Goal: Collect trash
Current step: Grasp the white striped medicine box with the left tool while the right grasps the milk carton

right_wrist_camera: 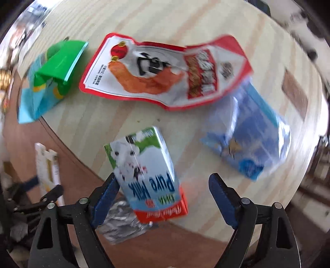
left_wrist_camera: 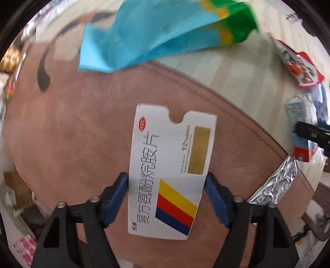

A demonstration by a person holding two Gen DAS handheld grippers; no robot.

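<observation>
left hand-held gripper [left_wrist_camera: 166, 198]: both pads clamp white medicine box [left_wrist_camera: 171, 171] above brown mat [left_wrist_camera: 82, 134] | right hand-held gripper [right_wrist_camera: 163, 198]: spread wide, milk carton [right_wrist_camera: 148, 175] between fingers, touching only 1 pad, over surface [right_wrist_camera: 144, 18]

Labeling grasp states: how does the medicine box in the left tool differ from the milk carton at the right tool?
The medicine box is flat and white, with both pads of the left tool against its edges. The milk carton is a thicker blue, green and red block, tilted; only one pad of the right tool is near it, the other well clear. Both are printed cardboard packaging.
</observation>
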